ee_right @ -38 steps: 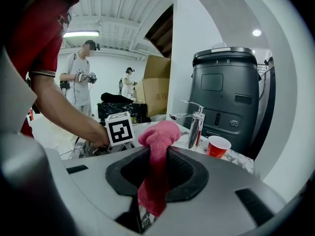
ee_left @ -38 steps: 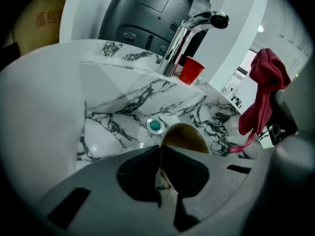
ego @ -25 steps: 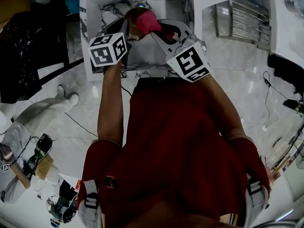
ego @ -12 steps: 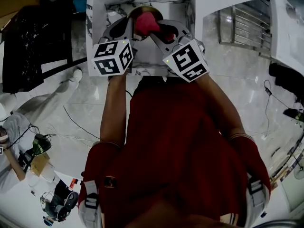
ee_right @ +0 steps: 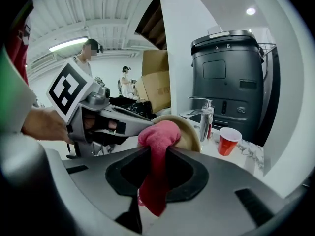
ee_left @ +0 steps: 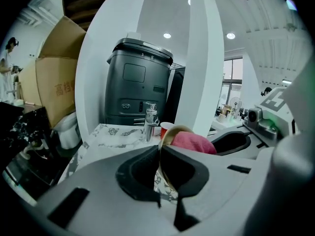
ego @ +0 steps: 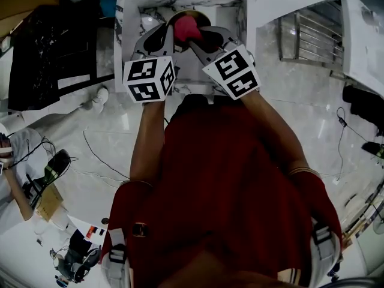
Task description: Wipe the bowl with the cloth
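Note:
A tan bowl (ego: 180, 15) is held on edge above the marble counter (ego: 129, 35); my left gripper (ego: 170, 35) is shut on its rim. In the left gripper view the bowl's rim (ee_left: 170, 134) rises thin between the jaws of the left gripper (ee_left: 160, 154), with the pink cloth (ee_left: 193, 142) bulging behind it. My right gripper (ego: 193, 38) is shut on the pink cloth (ego: 186, 26), which presses into the bowl's hollow. In the right gripper view the cloth (ee_right: 157, 151) hangs bunched through the right gripper (ee_right: 156, 154), against the bowl (ee_right: 189, 132).
A chrome tap (ee_right: 205, 118) and a red paper cup (ee_right: 228, 140) stand on the counter beside a dark grey bin-like machine (ee_right: 231, 77). Cardboard boxes (ee_left: 54, 87) lie off to the left. Other people (ego: 15, 179) stand on the floor nearby, with cables about.
Both grippers, with bowl and cloth, have drawn a little further over the counter and closer together; the cloth sits deeper in the bowl. The head view has shifted.

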The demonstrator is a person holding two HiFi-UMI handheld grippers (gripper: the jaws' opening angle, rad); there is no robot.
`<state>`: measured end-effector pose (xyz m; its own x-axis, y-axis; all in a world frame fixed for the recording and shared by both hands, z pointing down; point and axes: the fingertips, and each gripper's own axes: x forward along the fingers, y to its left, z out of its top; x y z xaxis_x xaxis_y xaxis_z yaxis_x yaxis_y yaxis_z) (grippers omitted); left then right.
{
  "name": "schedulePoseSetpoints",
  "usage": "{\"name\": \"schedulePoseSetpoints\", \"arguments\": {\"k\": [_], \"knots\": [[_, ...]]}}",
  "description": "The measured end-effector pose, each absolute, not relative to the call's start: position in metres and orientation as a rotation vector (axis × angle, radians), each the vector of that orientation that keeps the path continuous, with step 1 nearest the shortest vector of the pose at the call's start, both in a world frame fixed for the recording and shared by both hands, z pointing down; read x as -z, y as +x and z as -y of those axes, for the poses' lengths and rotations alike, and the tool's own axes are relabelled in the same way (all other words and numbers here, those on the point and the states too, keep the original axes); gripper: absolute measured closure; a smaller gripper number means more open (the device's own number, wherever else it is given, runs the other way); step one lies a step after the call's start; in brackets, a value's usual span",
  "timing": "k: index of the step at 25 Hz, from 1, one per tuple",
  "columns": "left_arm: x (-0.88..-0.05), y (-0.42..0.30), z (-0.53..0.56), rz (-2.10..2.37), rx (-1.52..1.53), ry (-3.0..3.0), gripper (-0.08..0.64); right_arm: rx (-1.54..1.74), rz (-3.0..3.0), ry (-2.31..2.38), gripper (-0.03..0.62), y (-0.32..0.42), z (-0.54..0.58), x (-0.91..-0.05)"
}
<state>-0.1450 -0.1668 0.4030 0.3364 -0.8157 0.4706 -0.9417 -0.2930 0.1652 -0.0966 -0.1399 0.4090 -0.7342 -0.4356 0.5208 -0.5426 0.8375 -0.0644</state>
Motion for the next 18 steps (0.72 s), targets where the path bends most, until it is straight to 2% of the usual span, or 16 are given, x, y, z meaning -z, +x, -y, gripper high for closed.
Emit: {"name": "schedulePoseSetpoints", "arguments": {"k": [18], "knots": [[-0.374, -0.137, 0.143, 1.686, -0.499, 2.275, 0.537, -0.619, 2.618, 0.867, 0.511, -0.091, 0.137, -0.386]]}}
